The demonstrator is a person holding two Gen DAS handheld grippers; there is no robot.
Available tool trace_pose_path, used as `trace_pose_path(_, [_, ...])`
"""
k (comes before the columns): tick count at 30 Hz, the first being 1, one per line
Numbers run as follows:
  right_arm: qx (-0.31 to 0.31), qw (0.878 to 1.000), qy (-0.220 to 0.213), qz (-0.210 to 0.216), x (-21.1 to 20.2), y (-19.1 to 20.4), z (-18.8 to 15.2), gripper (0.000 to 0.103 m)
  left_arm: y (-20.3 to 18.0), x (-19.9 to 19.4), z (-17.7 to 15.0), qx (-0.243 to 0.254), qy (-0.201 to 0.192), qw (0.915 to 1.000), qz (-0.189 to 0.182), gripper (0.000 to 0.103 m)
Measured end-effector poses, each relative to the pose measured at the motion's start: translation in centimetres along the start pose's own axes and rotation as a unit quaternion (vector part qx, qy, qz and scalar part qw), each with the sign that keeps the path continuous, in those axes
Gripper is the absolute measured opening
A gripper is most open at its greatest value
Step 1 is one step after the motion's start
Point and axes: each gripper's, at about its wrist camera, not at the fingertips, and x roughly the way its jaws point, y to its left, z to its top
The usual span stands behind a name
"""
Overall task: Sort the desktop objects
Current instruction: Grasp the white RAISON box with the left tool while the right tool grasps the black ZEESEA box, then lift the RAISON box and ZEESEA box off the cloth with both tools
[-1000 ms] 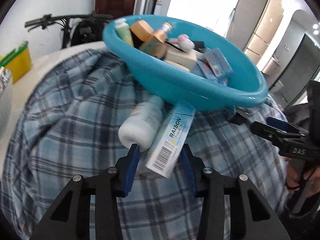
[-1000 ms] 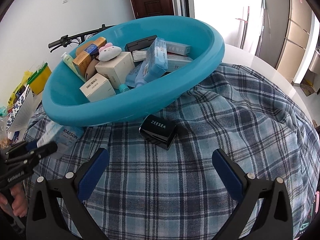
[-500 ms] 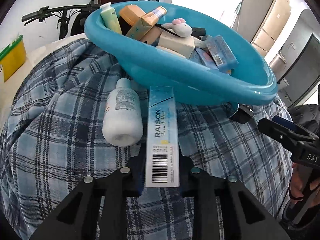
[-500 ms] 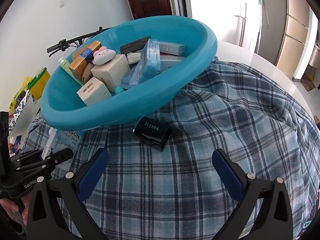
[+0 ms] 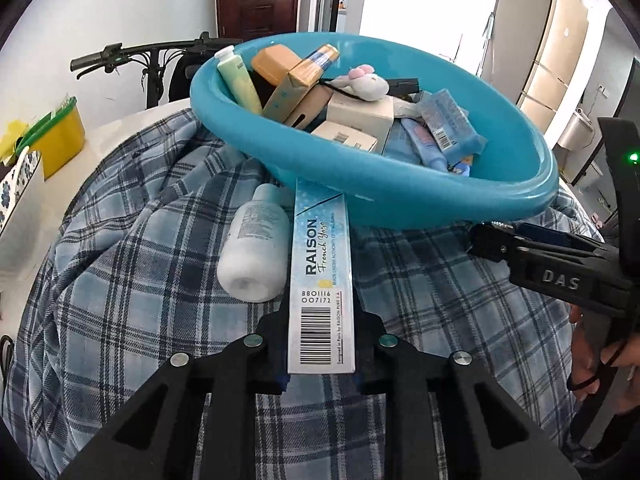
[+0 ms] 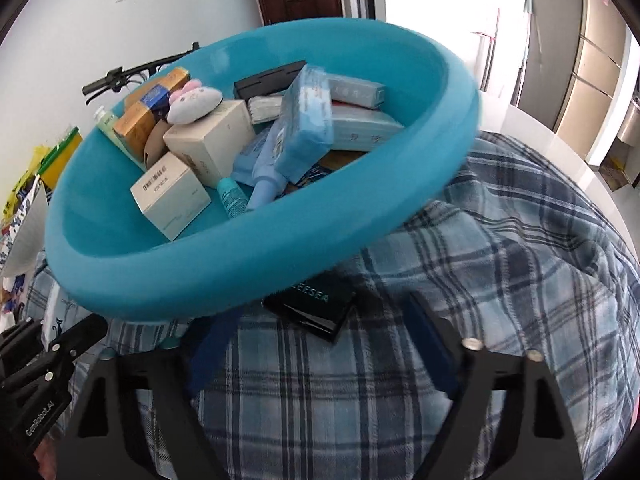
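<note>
My left gripper (image 5: 320,344) is shut on a long light-blue RAISON box (image 5: 322,276) and holds it pointing at the blue basin (image 5: 400,196). A white bottle (image 5: 256,252) lies on the plaid cloth just left of the box. The basin holds several boxes, tubes and a small plush toy (image 5: 366,84). My right gripper (image 6: 320,344) is open, its fingers on either side of a black ZEESEA compact (image 6: 316,308) that lies on the cloth under the basin rim (image 6: 280,256). The right gripper also shows at the right of the left wrist view (image 5: 540,256).
A blue plaid cloth (image 5: 120,280) covers a round white table (image 6: 560,152). A yellow container (image 5: 60,136) and a patterned white box (image 5: 16,184) stand at the left. A bicycle (image 5: 152,56) and a brown door are behind the table.
My left gripper has closed on the RAISON box and raised it level. My right gripper has moved forward to the ZEESEA compact and its fingers have narrowed around it.
</note>
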Motion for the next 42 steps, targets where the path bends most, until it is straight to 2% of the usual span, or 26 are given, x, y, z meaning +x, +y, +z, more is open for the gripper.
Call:
trace_pose_path(3, [-0.007, 1.000, 0.004, -0.001, 0.6, 0.3, -0.2, 0.058, 0.7, 0.2, 0.0, -0.015, 0.007, 0.9998, -0.007, 0.024])
trace_pose_path(5, [-0.028, 0.999, 0.004, -0.022, 0.6, 0.8, -0.4, 0.054, 1.1, 0.2, 0.0, -0.019, 0.007, 0.9998, -0.004, 0.024])
trace_pose_path(7, [-0.045, 0.999, 0.004, -0.021, 0.5, 1.2, -0.7, 0.038, 1.4, 0.1, -0.1, -0.021, 0.005, 0.9998, -0.003, 0.024])
trace_pose_path(13, [-0.042, 0.999, 0.020, 0.013, -0.4, 0.9, -1.7, 0.037, 1.3, -0.9, -0.5, -0.019, -0.001, 0.9998, -0.006, 0.024])
trace_pose_path(18, [-0.055, 0.995, 0.049, 0.062, -1.3, 0.4, -3.5, 0.038, 0.9, -1.4, -0.9, -0.015, -0.003, 0.9998, -0.011, 0.024])
trace_pose_path(20, [-0.056, 0.996, 0.050, 0.051, -1.8, 0.2, -4.2, 0.039, 0.7, -1.5, -1.2, -0.016, -0.002, 0.9998, -0.012, 0.024])
trace_pose_path(22, [-0.053, 0.997, 0.046, 0.033, -2.1, -0.2, -4.4, 0.050, 0.7, -1.6, -1.4, -0.017, -0.002, 0.9997, -0.015, 0.024])
trace_pose_path(24, [-0.043, 0.998, 0.037, 0.017, -2.4, -0.6, -4.2, 0.055, 0.6, -1.7, -1.5, -0.019, -0.001, 0.9997, -0.018, 0.024])
trace_pose_path(28, [-0.022, 0.999, 0.022, 0.011, -2.6, -0.6, -3.7, 0.055, 0.5, -2.0, -1.6, -0.018, -0.003, 0.9996, -0.020, 0.024])
trace_pose_path(34, [-0.036, 0.999, 0.010, -0.005, -1.7, 0.6, -3.2, 0.055, 1.0, -1.9, -1.5, -0.024, -0.002, 0.9996, -0.015, 0.024])
trace_pose_path(37, [-0.035, 0.999, 0.013, -0.026, -0.7, 1.1, -3.1, 0.043, 1.2, -1.6, -1.5, -0.025, 0.002, 0.9996, -0.013, 0.024])
trace_pose_path(42, [-0.033, 0.999, 0.006, -0.023, -1.3, 0.1, -3.9, 0.042, 1.0, -1.2, -1.6, -0.023, 0.006, 0.9997, -0.009, 0.024])
